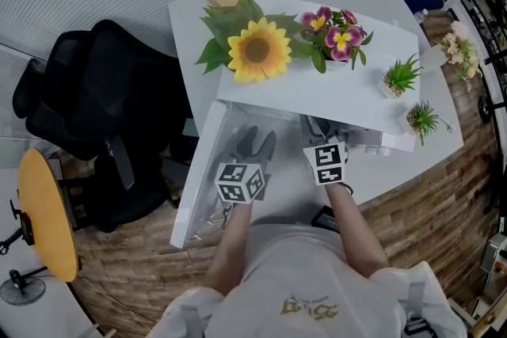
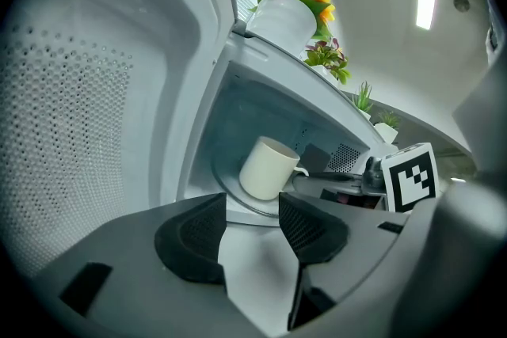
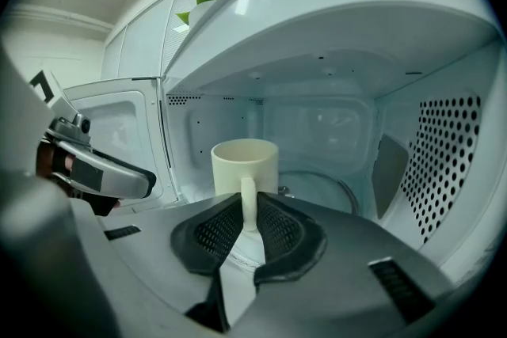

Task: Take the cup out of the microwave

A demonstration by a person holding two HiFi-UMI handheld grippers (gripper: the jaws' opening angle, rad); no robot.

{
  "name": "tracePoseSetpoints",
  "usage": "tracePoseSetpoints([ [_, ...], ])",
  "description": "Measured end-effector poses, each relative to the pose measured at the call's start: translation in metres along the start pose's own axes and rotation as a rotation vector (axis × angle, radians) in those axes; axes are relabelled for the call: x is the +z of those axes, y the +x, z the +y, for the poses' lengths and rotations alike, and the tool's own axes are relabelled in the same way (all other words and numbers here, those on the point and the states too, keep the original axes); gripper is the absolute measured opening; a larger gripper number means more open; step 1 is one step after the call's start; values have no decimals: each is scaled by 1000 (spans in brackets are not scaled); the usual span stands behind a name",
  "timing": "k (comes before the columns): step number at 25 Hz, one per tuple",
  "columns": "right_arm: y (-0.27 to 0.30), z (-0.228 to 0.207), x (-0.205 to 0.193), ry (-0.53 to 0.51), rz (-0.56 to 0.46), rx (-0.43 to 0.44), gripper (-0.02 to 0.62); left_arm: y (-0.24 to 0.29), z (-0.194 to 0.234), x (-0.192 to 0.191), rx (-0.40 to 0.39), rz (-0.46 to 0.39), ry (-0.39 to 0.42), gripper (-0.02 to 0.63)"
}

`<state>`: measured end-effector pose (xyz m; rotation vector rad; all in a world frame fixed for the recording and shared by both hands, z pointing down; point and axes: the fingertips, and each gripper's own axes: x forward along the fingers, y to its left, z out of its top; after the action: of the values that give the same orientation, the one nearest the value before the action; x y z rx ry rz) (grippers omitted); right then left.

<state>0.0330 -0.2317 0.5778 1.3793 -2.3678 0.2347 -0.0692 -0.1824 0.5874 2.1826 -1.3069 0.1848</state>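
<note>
A cream cup (image 3: 244,162) stands on the glass turntable (image 3: 337,187) inside the open white microwave (image 1: 317,95). Its handle (image 3: 248,200) points toward me and sits between the pads of my right gripper (image 3: 248,216), which is shut on it. In the head view the right gripper (image 1: 321,131) reaches under the microwave's top, jaws hidden. My left gripper (image 2: 252,222) is open with nothing between its pads, held just outside the cavity by the open door (image 2: 87,115), with the cup (image 2: 269,168) ahead of it. From above, the left gripper (image 1: 257,142) sits over the door.
On the microwave's top stand a sunflower pot (image 1: 256,50), purple flowers (image 1: 337,32) and two small green plants (image 1: 402,75). The door (image 1: 202,170) swings out to the left. A black office chair (image 1: 103,107) and a yellow stool (image 1: 43,214) stand at the left.
</note>
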Motion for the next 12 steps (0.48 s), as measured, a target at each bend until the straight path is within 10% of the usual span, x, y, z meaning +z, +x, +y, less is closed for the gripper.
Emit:
tracePoseSetpoints([
  [12,-7,0,4,-12,-33,-13,63,0,1,0,5,3,3,204],
])
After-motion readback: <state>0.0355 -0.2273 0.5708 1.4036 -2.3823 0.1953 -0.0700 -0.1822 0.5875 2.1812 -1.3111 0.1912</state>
